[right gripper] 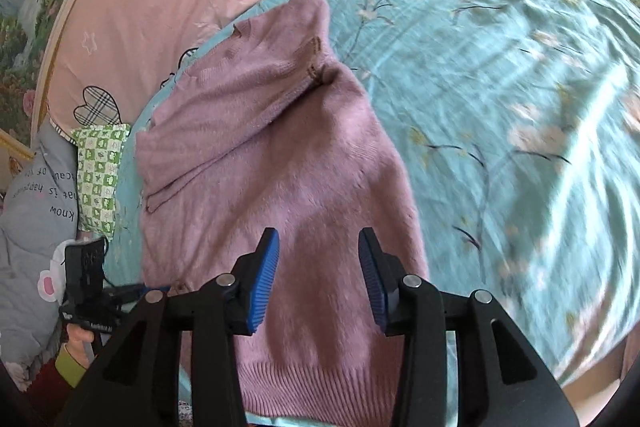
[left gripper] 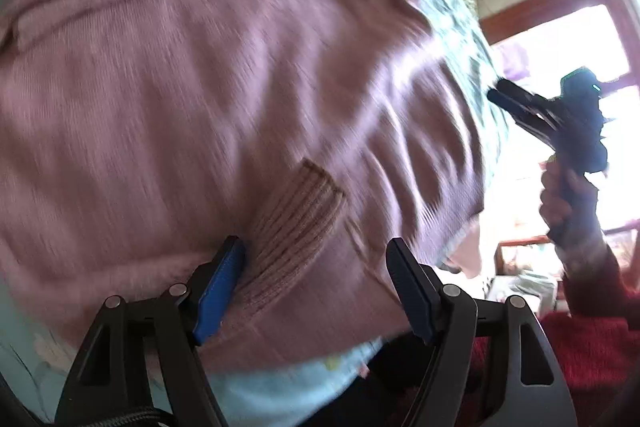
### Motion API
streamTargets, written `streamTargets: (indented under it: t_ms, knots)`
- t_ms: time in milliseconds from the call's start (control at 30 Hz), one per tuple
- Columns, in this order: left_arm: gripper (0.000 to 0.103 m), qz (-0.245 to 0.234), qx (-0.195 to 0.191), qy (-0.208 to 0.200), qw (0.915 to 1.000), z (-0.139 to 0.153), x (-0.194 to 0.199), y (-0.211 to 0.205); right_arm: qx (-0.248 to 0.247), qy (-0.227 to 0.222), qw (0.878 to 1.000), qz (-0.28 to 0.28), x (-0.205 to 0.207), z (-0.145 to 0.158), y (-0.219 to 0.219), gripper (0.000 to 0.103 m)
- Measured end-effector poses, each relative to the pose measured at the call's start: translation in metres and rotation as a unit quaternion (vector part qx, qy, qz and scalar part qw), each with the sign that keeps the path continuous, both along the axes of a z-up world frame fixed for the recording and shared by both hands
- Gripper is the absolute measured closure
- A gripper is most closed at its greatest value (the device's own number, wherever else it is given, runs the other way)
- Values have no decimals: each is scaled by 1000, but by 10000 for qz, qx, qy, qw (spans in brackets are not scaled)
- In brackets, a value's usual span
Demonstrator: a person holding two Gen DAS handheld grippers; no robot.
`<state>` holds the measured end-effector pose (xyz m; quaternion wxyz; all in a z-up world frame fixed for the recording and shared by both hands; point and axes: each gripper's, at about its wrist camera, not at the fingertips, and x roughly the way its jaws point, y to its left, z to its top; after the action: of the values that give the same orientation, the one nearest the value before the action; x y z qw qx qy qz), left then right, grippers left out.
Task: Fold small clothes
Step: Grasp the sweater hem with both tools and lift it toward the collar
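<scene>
A mauve knitted sweater (right gripper: pixel 280 155) lies flat on the teal flowered bedsheet (right gripper: pixel 500 87), sleeves folded in over its body and ribbed hem toward me. My right gripper (right gripper: pixel 319 233) is open just above the lower body of the sweater, with nothing between its blue pads. In the left wrist view the sweater (left gripper: pixel 200 87) fills the picture, blurred. My left gripper (left gripper: pixel 315 243) stands wide open over it, and a ribbed brownish cuff (left gripper: pixel 296 223) lies under the gap between the fingers. The right gripper (left gripper: pixel 516 103) shows at the sweater's right edge, held by a hand (left gripper: pixel 568 203) in a red sleeve.
A pink quilt with plaid hearts (right gripper: pixel 160 7) lies beyond the sweater. A green checked pillow (right gripper: pixel 100 179) and a grey printed cushion (right gripper: pixel 36 195) sit at the left. Bare sheet spreads to the right. A bright window (left gripper: pixel 560 47) is behind the bed.
</scene>
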<state>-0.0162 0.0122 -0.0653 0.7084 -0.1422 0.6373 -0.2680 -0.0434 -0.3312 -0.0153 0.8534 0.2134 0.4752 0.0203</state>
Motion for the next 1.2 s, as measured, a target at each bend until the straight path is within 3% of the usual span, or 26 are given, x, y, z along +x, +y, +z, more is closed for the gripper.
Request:
streamTargets:
  t_ms: [167, 267, 367, 467, 600, 767, 967, 1067, 1133, 1200]
  knots:
    - [29, 58, -151, 104, 9998, 10, -56, 17, -20, 43, 9998, -195, -24, -1, -13, 56]
    - [29, 187, -26, 155, 9997, 10, -88, 30, -45, 155, 9995, -263, -36, -6, -17, 55]
    - [29, 488, 98, 254, 9984, 6, -114, 45, -72, 266, 9993, -235, -45, -12, -17, 55]
    - [29, 932, -79, 190, 9954, 14, -125, 56, -129, 364, 9991, -181, -50, -17, -17, 55]
    - [27, 1634, -570, 148, 9848, 30, -110, 65, -183, 446, 9986, -213, -52, -20, -21, 55]
    - [25, 2450, -947, 885, 9608, 23, -62, 62, -214, 432, 9988, -123, -53, -17, -15, 55]
    - [28, 2680, -105, 1554, 9508, -8, -36, 50, -230, 468, 9986, 65, -58, -17, -8, 55]
    - [54, 2665, 189, 1463, 9525, -15, -37, 44, -278, 590, 9978, 73, -64, -26, -8, 55]
    - [88, 2616, 275, 1287, 9561, -13, -42, 44, -289, 681, 9972, 99, -67, -33, -9, 55]
    - [96, 2533, 196, 1130, 9606, -9, -49, 47, -239, 763, 9967, 157, -68, -40, -8, 55]
